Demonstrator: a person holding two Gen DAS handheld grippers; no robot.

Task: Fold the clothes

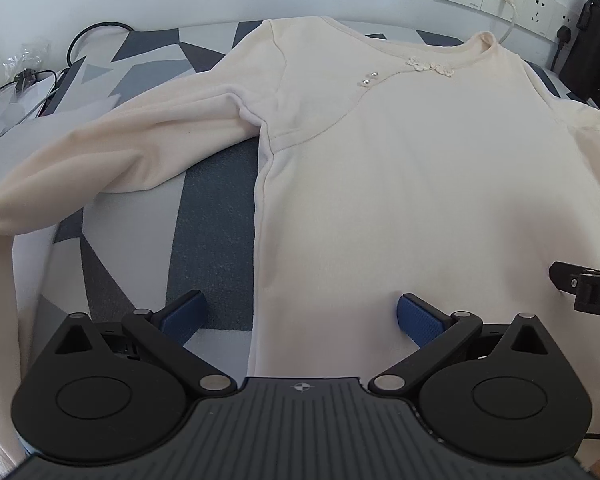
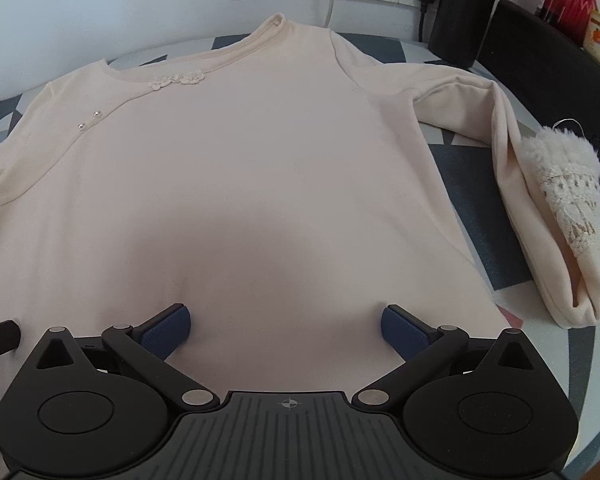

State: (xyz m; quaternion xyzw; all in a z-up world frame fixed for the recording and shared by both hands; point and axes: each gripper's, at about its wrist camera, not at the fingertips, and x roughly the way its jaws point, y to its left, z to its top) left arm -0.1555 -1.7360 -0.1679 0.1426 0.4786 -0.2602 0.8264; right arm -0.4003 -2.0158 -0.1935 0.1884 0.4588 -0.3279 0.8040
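Here, a cream long-sleeved top (image 2: 260, 168) lies spread flat, front up, on a table (image 1: 216, 216) with a grey geometric cover, its collar away from both tongs. The left gripper (image 1: 300, 316) hovers low, jaws wide apart, straddling the top's side seam near the hem. The right gripper (image 2: 286, 324), likewise spread and gripping nothing, is over the lower body, the lace-cuffed sleeve (image 2: 540, 216) off to its right.
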